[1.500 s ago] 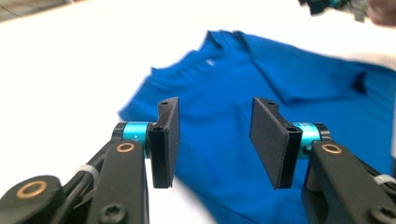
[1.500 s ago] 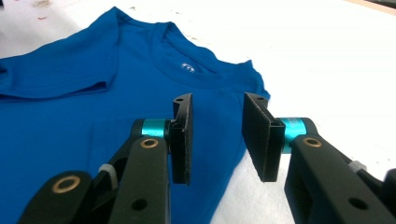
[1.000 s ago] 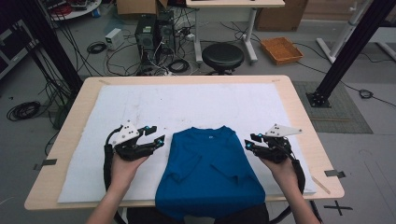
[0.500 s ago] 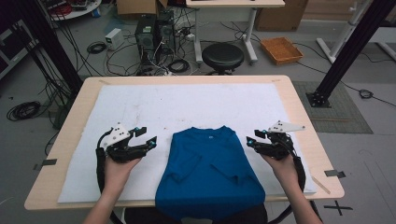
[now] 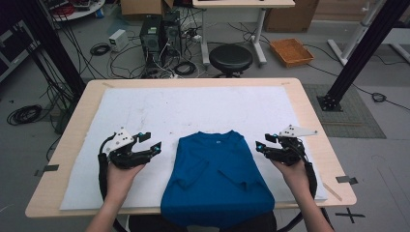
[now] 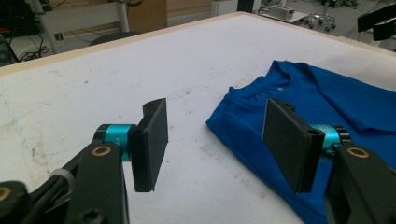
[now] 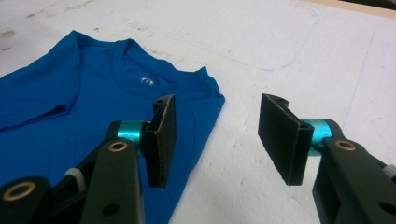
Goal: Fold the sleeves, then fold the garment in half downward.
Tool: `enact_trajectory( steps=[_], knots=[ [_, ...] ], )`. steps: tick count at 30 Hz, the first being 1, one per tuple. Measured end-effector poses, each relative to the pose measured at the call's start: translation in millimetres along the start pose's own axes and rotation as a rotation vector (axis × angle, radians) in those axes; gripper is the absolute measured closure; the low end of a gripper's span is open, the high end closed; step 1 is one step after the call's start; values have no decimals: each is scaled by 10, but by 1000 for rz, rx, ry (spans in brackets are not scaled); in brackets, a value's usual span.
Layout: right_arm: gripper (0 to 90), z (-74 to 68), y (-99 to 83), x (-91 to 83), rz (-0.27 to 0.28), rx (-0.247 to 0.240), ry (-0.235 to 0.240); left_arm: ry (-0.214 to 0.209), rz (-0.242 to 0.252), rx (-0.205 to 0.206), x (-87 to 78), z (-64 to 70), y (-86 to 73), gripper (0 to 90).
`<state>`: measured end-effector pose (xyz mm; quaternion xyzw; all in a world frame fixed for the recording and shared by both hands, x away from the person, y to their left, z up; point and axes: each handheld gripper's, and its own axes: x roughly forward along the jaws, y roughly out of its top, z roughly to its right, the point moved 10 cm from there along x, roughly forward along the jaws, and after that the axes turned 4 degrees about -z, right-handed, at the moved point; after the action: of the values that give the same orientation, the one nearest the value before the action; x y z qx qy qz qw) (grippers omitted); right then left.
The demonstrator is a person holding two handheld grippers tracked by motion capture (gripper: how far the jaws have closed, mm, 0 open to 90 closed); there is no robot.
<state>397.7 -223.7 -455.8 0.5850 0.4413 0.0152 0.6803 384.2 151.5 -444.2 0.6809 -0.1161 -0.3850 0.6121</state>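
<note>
With both sets of jaws spread and empty, I hold the left gripper and right gripper either side of the blue T-shirt, which lies with sleeves folded in on the white mat, its hem over the near edge. I judge shoulders next: come in low, pinch only the folded edges evenly.

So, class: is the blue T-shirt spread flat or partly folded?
Partly folded: the blue T-shirt has both sleeves turned in over its front, sides straight.
</note>
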Motion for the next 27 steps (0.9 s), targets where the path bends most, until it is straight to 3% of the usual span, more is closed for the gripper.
enact_trajectory(
  steps=[18, 27],
  knots=[
    [438, 6, 24, -19, 15, 10, -6, 5, 1, -25, -35, -25, 1, 403],
    [431, 46, 25, -1, 12, 22, -15, -10, -16, -47, 59, -17, 67, 403]
  ],
)
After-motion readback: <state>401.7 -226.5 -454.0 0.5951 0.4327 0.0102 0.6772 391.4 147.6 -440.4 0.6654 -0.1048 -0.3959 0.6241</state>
